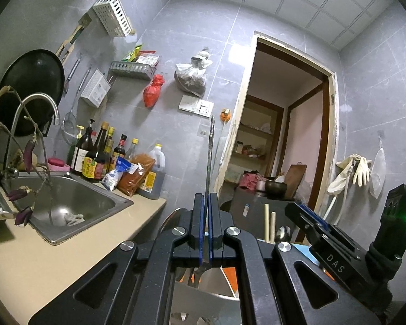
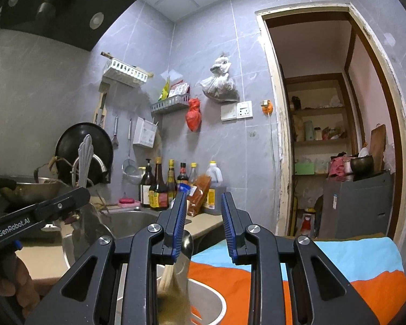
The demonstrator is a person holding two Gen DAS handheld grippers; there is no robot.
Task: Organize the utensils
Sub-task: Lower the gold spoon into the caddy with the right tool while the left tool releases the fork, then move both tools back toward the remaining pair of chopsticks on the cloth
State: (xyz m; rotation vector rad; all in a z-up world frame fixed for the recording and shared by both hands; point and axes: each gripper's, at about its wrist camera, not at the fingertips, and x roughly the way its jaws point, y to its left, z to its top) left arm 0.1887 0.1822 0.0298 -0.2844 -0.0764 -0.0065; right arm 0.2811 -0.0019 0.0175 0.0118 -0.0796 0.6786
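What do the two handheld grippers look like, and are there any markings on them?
Both are matte black linkage frames with silver pivot bolts and blue pads on their fingers. The left gripper shows "GenRobot.AI" in white on its side in the right wrist view. The right gripper shows "DAS" lettering and a green light in the left wrist view.

cloth [image 2: 338, 260]: orange, light blue | wok [image 1: 32, 81]: black; bag [image 1: 153, 92]: red
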